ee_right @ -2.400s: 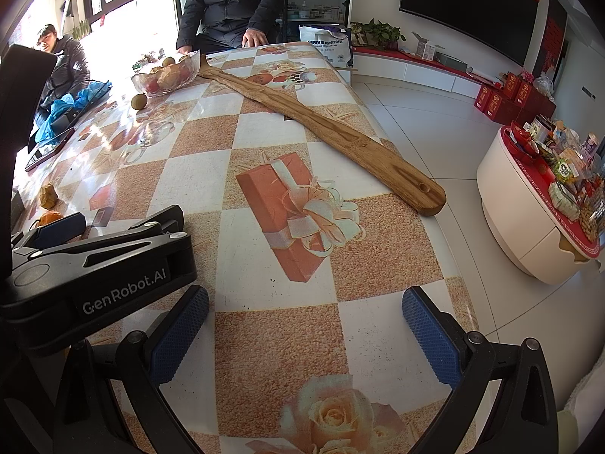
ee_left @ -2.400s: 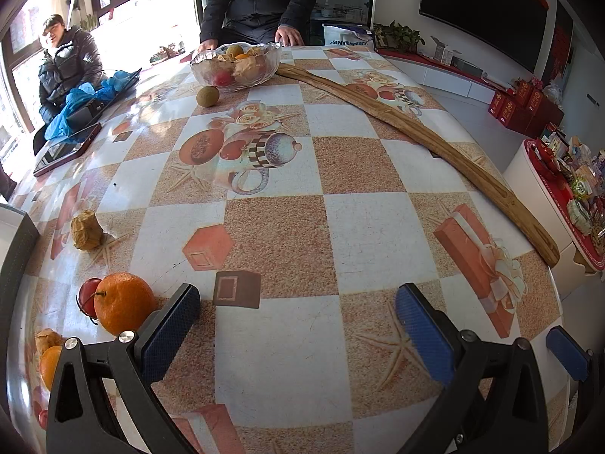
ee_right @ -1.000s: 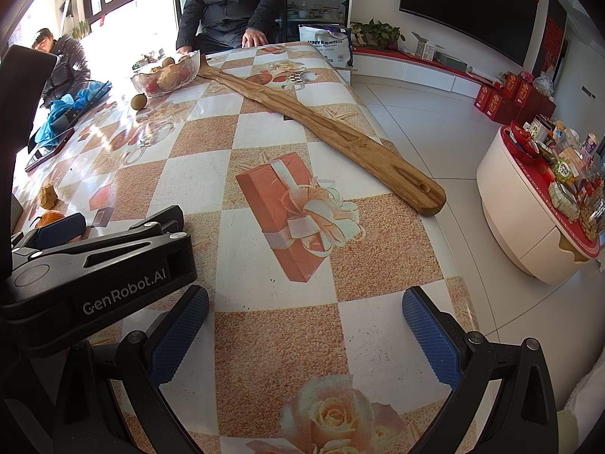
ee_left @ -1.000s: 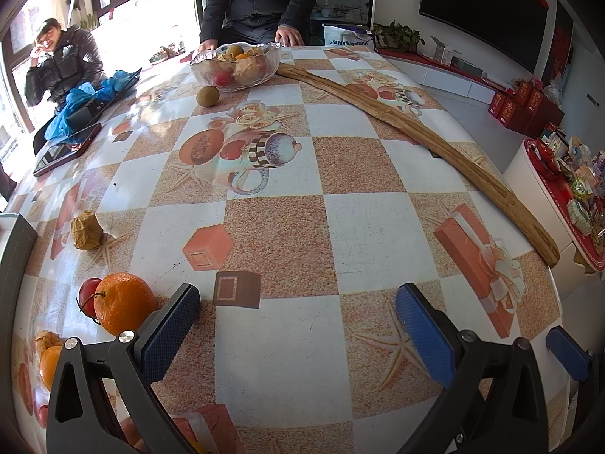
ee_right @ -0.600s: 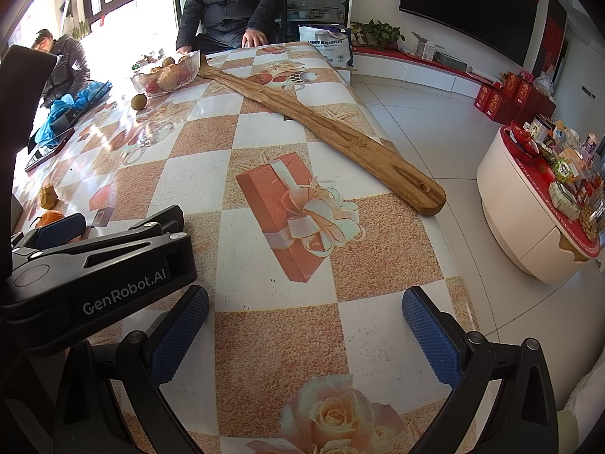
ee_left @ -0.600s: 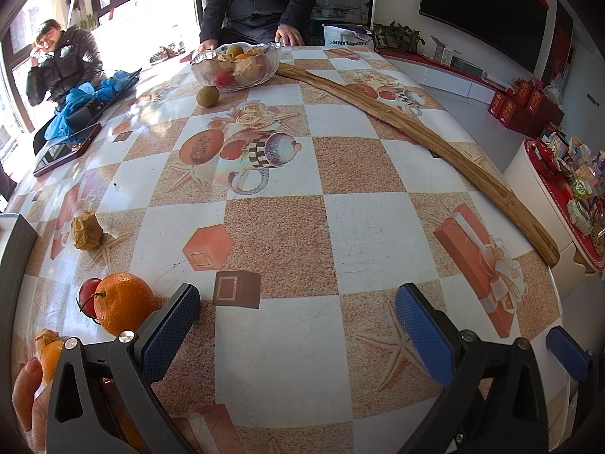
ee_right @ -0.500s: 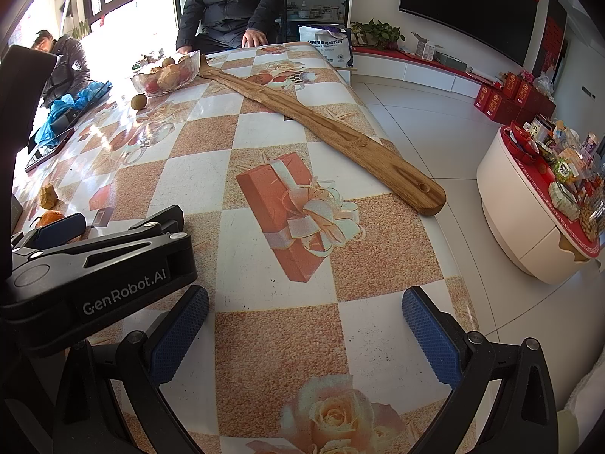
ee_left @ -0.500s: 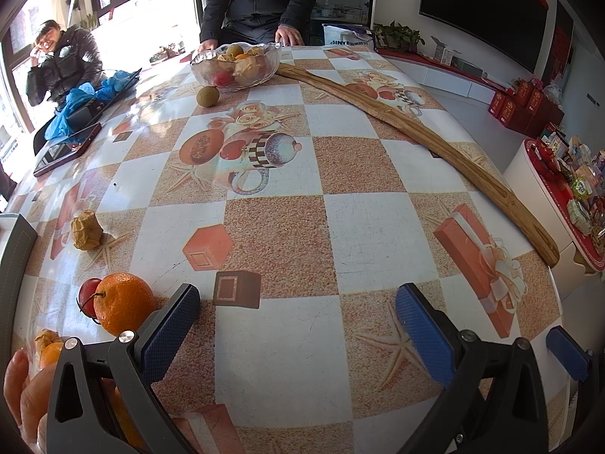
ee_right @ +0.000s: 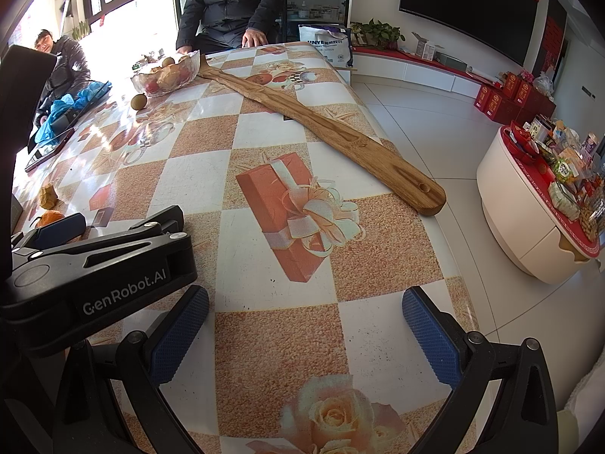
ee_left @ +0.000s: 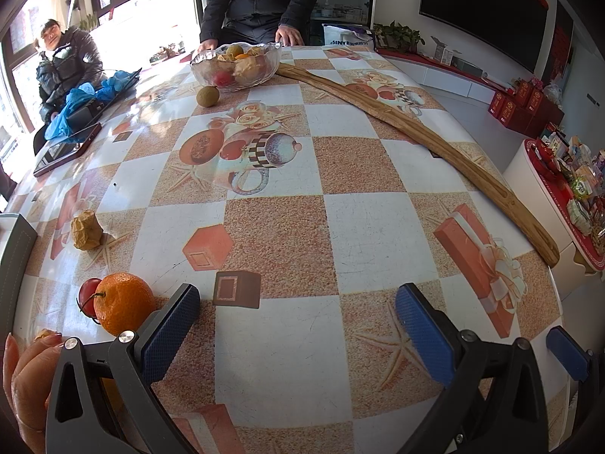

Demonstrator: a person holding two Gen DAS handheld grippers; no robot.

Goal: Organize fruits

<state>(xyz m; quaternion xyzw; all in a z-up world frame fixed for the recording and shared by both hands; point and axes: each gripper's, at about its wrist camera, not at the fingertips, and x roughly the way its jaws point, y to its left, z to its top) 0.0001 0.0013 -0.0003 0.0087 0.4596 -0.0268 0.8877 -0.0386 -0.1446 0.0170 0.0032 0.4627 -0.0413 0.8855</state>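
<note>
Orange (ee_left: pixel 124 302) just left of the spread left claw (ee_left: pixel 298 333); right claw (ee_right: pixel 302 335) spread too.

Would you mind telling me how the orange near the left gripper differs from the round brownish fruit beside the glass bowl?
The orange is bright orange; the brownish fruit is dull brown-green. The orange lies at the near end beside the left gripper, touching a small red fruit; the brownish fruit lies alone at the far end by the glass bowl. Both are round and rest on the table.

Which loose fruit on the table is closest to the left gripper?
The orange, just outside the left gripper, beside its left finger. A red fruit sits behind it; the brown fruit lies far off by the bowl.
</note>
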